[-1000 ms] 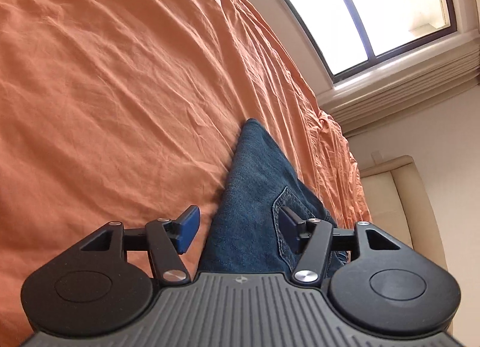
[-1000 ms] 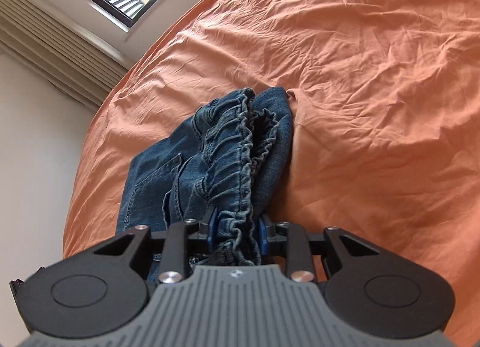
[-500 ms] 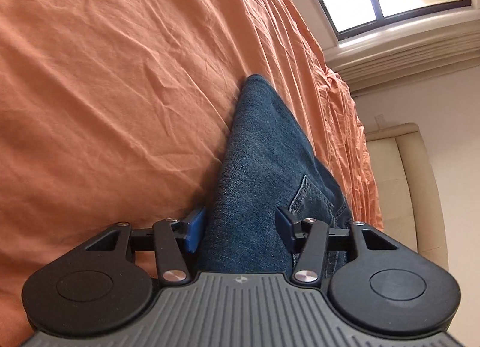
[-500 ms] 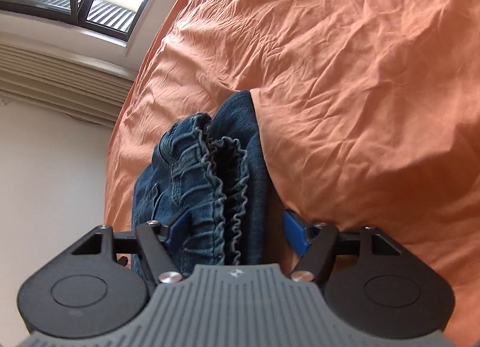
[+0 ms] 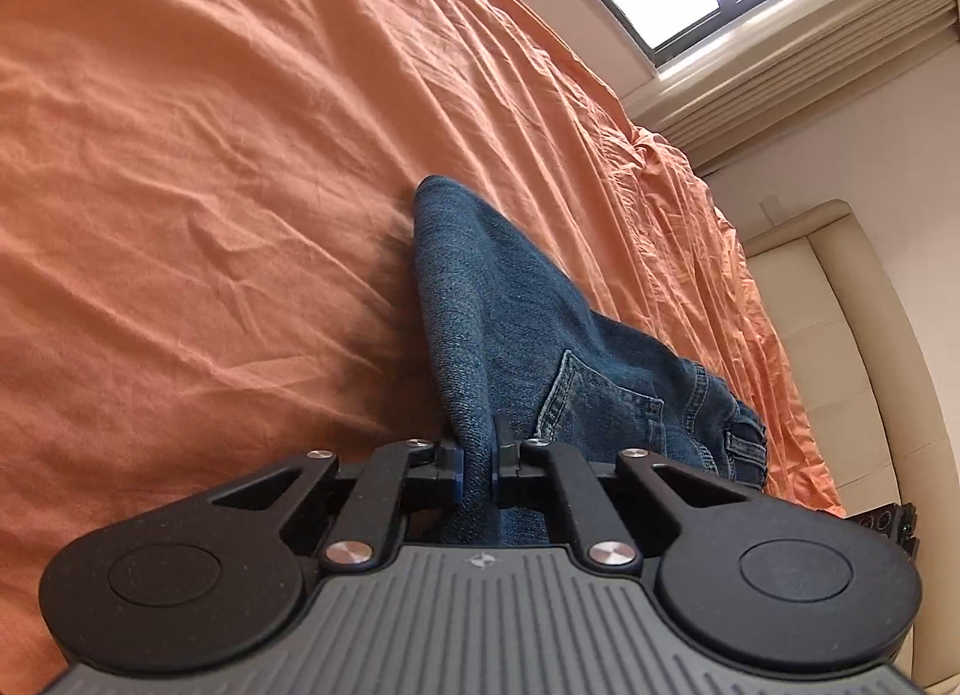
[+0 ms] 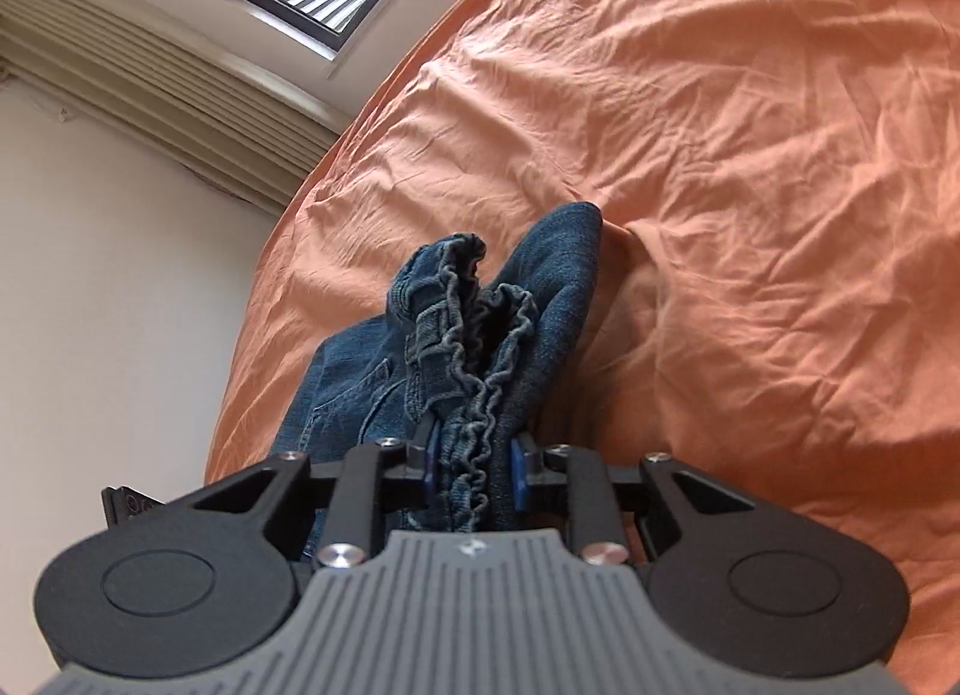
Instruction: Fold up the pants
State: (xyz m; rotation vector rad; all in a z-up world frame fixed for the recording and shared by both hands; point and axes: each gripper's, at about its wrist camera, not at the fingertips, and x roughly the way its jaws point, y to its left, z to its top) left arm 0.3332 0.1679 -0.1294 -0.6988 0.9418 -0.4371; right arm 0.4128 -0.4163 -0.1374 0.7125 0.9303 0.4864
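Your left gripper has just closed on a denim fold of the pants; your right gripper has just closed on the elastic waistband. Both wrist views show the pants running away toward frame centre across the orange bed.

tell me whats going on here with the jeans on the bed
A person is folding jeans on an orange sheet, with a hand-held gripper in each hand. The left hand-held gripper has just closed on a fold of plain denim. The right hand-held gripper has just closed on the gathered waistband. Both now pinch the bunched jeans, which are not yet folded flat.
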